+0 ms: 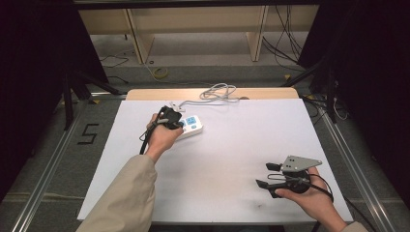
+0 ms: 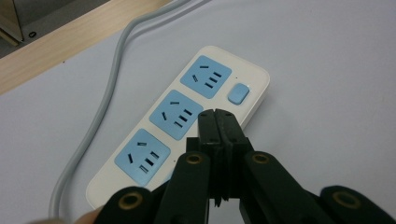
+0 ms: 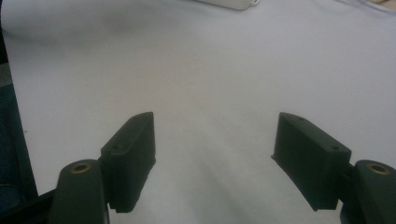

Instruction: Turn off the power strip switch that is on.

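A white power strip [image 2: 247, 77] with three blue socket faces and a blue switch [image 2: 237, 93] lies on the white table sheet; in the high view the power strip [image 1: 194, 126] sits left of centre. My left gripper [image 2: 217, 113] hovers over it, jaws pressed together with nothing between them, tips near the middle socket [image 2: 175, 113]. In the high view the left gripper [image 1: 170, 120] covers the strip's left end. My right gripper [image 1: 265, 175] rests low at the near right, jaws wide apart and empty; in the right gripper view the right gripper [image 3: 212, 135] faces bare sheet.
The strip's grey cable [image 1: 217, 93] coils at the table's far edge, over the wooden border [image 1: 145, 94]. The grey cable [image 2: 100, 116] also runs along the strip's left side. Beyond the table stand wooden shelving legs [image 1: 256, 38] and floor cables.
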### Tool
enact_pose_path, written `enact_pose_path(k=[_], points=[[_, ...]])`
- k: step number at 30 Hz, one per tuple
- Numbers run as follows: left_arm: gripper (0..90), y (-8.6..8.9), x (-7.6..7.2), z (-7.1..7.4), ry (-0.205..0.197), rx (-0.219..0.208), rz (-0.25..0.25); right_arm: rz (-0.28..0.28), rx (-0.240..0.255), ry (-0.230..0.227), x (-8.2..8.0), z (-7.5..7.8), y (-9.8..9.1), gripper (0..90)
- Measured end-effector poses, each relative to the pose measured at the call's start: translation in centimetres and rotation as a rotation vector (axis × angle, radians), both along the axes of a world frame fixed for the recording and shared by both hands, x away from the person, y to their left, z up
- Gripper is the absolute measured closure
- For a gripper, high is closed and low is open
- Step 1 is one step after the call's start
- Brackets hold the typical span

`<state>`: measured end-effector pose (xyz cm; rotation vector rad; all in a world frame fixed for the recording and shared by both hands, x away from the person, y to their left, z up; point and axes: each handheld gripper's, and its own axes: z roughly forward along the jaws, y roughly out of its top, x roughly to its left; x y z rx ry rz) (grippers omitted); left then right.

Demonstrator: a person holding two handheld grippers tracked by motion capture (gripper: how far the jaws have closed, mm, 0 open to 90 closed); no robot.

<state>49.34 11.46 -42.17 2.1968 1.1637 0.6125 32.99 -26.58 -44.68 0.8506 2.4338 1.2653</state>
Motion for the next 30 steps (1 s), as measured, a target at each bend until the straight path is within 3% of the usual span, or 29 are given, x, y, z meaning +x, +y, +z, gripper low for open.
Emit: enact_pose_path(k=[23,30], points=[[89.9,-0.3,1.3,-0.7,0.012,0.003,-0.001,0.001,0.001,0.001,0.0,0.0,0.0,29.8],[90.0,-0.1,1.7,-1.0,0.011,-0.007,0.019,0.0,0.0,0.002,0.0,0.0,0.0,29.8]])
